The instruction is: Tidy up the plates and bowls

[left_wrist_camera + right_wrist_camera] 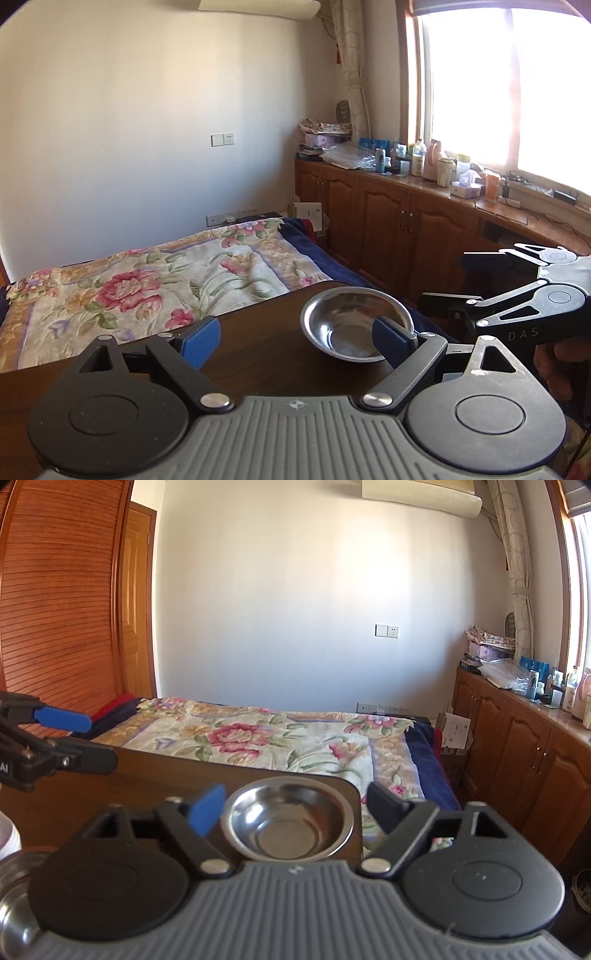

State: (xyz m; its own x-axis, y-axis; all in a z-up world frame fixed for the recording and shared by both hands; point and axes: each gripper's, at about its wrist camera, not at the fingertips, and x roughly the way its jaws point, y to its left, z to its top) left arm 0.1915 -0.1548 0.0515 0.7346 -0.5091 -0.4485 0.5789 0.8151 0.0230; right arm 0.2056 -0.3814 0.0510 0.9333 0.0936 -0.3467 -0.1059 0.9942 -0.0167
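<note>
A small steel bowl (351, 325) (288, 825) sits at the far right corner of a dark wooden table (258, 343) (155, 775). My left gripper (295, 339) is open, and its right blue pad (391, 338) stands in front of the bowl's near right rim. My right gripper (295, 808) is open, with the bowl between its fingers. The right gripper also shows at the right edge of the left wrist view (443, 284). The left gripper also shows at the left of the right wrist view (96, 738). More steel dishware (14, 904) lies at the lower left, mostly hidden.
A bed with a floral cover (140, 284) (277, 738) lies beyond the table. Wooden cabinets (388, 218) (524, 746) with a cluttered top run along the right under a bright window. A wooden wardrobe (62, 602) stands at the left.
</note>
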